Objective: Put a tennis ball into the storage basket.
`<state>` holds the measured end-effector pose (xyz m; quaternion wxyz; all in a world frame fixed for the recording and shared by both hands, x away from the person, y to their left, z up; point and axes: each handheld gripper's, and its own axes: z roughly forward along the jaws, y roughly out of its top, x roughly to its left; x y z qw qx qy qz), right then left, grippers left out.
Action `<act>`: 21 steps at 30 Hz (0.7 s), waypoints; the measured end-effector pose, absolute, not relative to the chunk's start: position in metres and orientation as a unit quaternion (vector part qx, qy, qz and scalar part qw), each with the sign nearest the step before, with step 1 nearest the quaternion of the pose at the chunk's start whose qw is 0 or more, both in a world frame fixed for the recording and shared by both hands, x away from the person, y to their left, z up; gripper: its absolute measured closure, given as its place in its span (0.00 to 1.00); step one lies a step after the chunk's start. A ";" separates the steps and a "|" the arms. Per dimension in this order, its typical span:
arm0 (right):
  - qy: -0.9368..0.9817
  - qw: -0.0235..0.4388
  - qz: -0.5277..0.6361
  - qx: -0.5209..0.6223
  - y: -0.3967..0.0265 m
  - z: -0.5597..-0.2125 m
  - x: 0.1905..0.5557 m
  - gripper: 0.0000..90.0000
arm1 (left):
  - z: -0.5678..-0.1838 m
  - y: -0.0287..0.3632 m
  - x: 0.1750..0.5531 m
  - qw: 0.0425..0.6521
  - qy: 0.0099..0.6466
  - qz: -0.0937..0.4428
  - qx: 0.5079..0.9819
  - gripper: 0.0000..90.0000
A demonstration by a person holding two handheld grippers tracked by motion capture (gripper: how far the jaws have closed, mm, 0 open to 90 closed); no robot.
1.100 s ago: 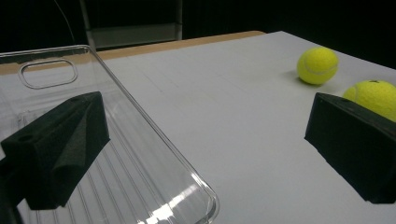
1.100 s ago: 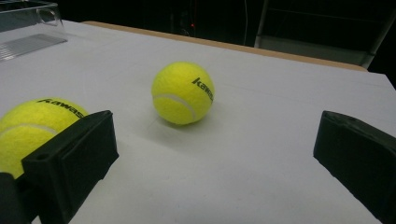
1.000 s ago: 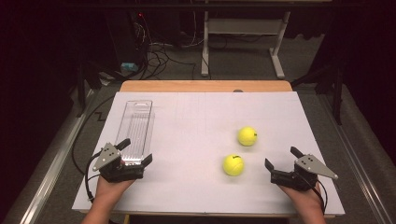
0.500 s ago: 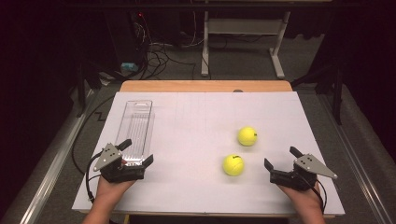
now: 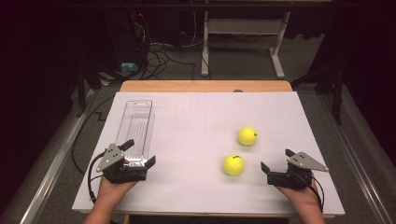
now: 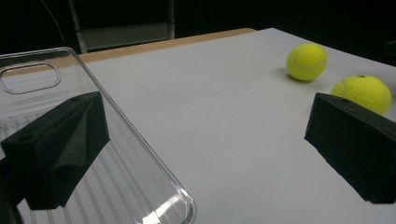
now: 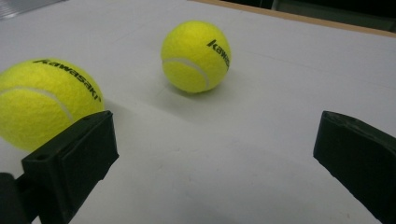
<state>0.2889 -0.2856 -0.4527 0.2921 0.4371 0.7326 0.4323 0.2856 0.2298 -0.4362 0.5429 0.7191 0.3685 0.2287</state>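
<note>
A dark room is surrounding the white bench (image 5: 196,116). You are holding both tongs released: left tongs (image 5: 138,154) at the clear tray (image 5: 135,126), right tongs (image 5: 276,161) near the front ball (image 5: 233,165), which is lying at 9 o'clock from them. The far ball (image 5: 247,136) is sitting at 11 o'clock. A sideways nudge could be sending the front ball rolling away.

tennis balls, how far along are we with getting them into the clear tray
Nothing looks done: the clear tray holds no ball, and both tennis balls, the near one and the far one, sit on the white table. Nothing is in hand: the left gripper hovers open at the tray's near end, the right gripper open beside the near ball. Both balls remain to be moved.
</note>
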 end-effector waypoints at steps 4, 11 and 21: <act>0.745 0.282 0.420 0.436 -0.284 -0.455 0.291 0.00 | -0.436 0.229 0.285 0.542 0.367 0.230 0.721 0.01; 0.769 0.251 0.398 0.433 -0.281 -0.460 0.294 0.00 | -0.437 0.226 0.285 0.541 0.362 0.232 0.722 0.01; 0.788 0.222 0.407 0.406 -0.268 -0.461 0.292 0.00 | -0.436 0.222 0.283 0.541 0.354 0.231 0.727 0.01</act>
